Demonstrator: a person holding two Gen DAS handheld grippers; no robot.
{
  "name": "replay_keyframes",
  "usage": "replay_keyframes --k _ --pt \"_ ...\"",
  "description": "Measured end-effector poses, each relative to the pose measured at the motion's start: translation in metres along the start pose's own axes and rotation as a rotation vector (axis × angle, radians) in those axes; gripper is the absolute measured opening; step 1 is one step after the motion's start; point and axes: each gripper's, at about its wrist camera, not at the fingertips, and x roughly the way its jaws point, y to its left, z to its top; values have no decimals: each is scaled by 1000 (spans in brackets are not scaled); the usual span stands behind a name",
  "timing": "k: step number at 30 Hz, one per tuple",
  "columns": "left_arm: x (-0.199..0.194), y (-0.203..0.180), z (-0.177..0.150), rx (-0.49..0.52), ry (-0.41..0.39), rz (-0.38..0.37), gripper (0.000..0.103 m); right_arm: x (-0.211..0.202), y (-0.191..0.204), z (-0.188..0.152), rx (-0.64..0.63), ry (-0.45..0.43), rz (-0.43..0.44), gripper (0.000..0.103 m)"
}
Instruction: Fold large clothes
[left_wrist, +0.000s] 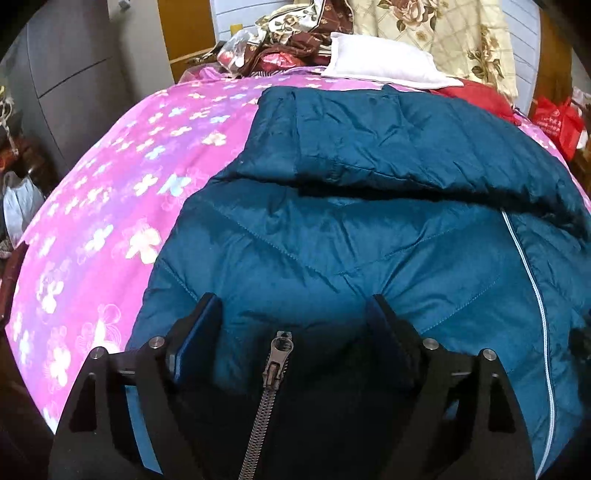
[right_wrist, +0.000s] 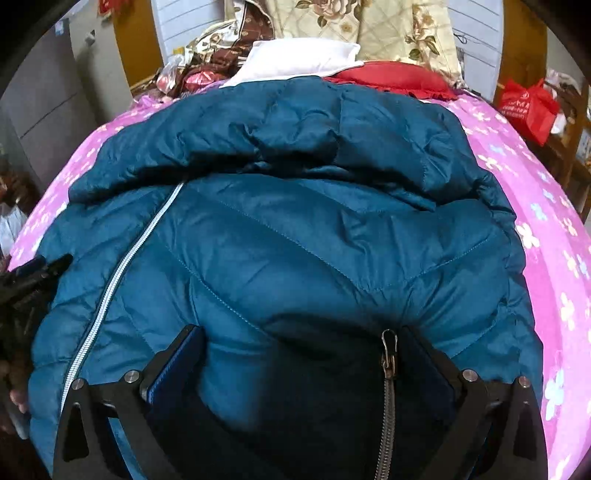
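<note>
Left wrist view: the left gripper (left_wrist: 291, 306) hangs with jaws spread wide over the near part of a teal quilted jacket (left_wrist: 369, 229), a metal zipper pull (left_wrist: 279, 354) between the fingers with neither pad pressing it; the jacket lies on a pink flowered bedspread (left_wrist: 110, 206). Right wrist view: the right gripper (right_wrist: 303, 339) is likewise spread over the jacket (right_wrist: 295, 229), a second zipper pull (right_wrist: 388, 354) near its right finger, a white pillow (right_wrist: 295, 59) at the far end.

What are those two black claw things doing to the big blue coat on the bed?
A person holds a claw in each hand to fold the blue puffy coat spread on the pink flowered bedspread. The left gripper and the right gripper both hang open over the coat's near part, close to its pocket zips. Neither one pinches anything.
</note>
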Motion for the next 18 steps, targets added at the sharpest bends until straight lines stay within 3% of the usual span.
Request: replay_keyframes --k 8,18 --pt "0 5 2 -15 7 -31 83 -6 -1 -13 12 -30 6 103" --pt "0 4 2 -10 6 -19 83 -9 1 -12 9 -33 0 103"
